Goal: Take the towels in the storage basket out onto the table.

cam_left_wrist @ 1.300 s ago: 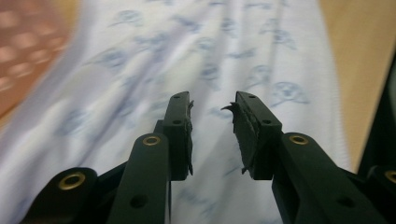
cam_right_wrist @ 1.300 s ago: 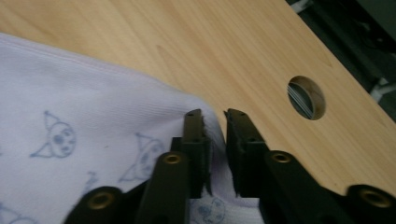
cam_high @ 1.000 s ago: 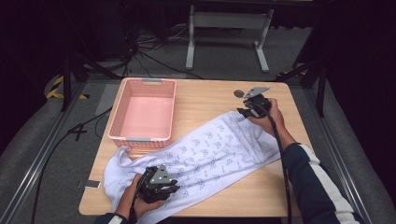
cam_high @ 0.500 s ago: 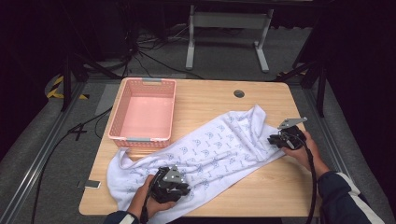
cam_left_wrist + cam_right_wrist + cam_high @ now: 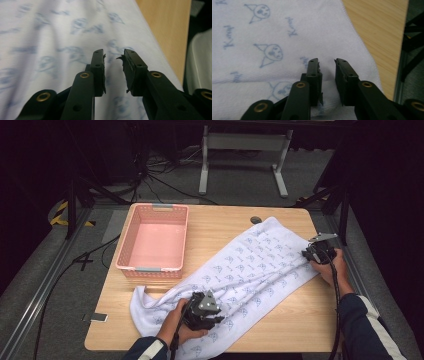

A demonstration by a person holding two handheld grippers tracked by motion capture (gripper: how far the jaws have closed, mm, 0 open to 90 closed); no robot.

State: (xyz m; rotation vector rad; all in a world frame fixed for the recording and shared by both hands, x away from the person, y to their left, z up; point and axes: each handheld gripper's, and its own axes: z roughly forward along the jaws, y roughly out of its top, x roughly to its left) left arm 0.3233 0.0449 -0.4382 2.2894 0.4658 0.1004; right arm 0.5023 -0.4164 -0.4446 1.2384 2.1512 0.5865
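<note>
Right gripper (image 5: 311, 254) has swung down to the white printed towel's (image 5: 250, 270) near edge; both grippers' jaws gape, left gripper (image 5: 212, 312) too, towel unheld.

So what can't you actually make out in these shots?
- Left gripper, high view: the hand and the gripper's own body hide its jaw tips on the towel.
- Towel print, left gripper view: blurred, so the figures can't be read.
- Pale shape, left gripper view: cut off by the right edge, unidentifiable.
- Small dark disc on the table, high view: too small to name.
- Basket, high view: its near wall hides the floor behind it.
</note>
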